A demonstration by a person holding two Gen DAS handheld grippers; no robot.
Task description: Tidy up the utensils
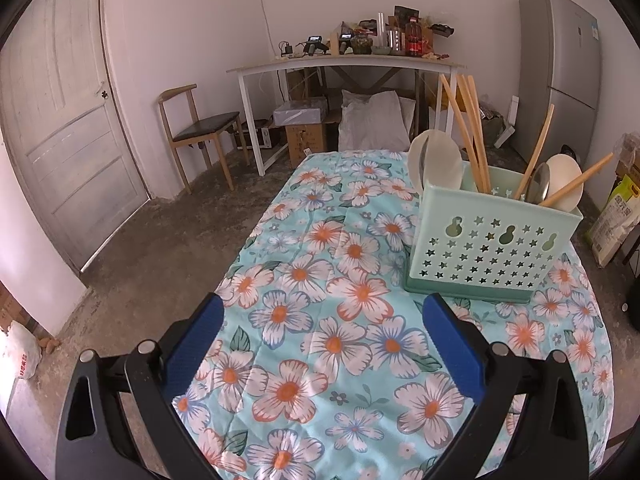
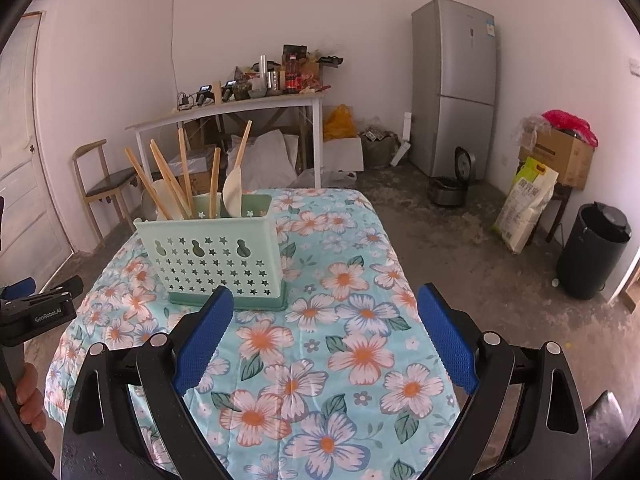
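A mint-green utensil holder (image 1: 492,240) with star cut-outs stands on the flowered tablecloth (image 1: 320,320), ahead and right of my left gripper (image 1: 324,308). It holds wooden chopsticks (image 1: 472,132), white spoons (image 1: 438,164) and a metal spoon (image 1: 538,184). The left gripper is open with nothing between its blue pads. In the right wrist view the holder (image 2: 216,256) sits ahead-left of my right gripper (image 2: 326,300), which is also open and empty. The chopsticks (image 2: 168,176) and a white spoon (image 2: 233,192) stick up from it. No loose utensils show on the cloth.
The left gripper's body (image 2: 36,312) and a hand (image 2: 28,396) show at the left edge of the right view. Beyond the table stand a chair (image 1: 196,128), a cluttered white desk (image 1: 344,64), a fridge (image 2: 456,88), a black bin (image 2: 592,252) and boxes.
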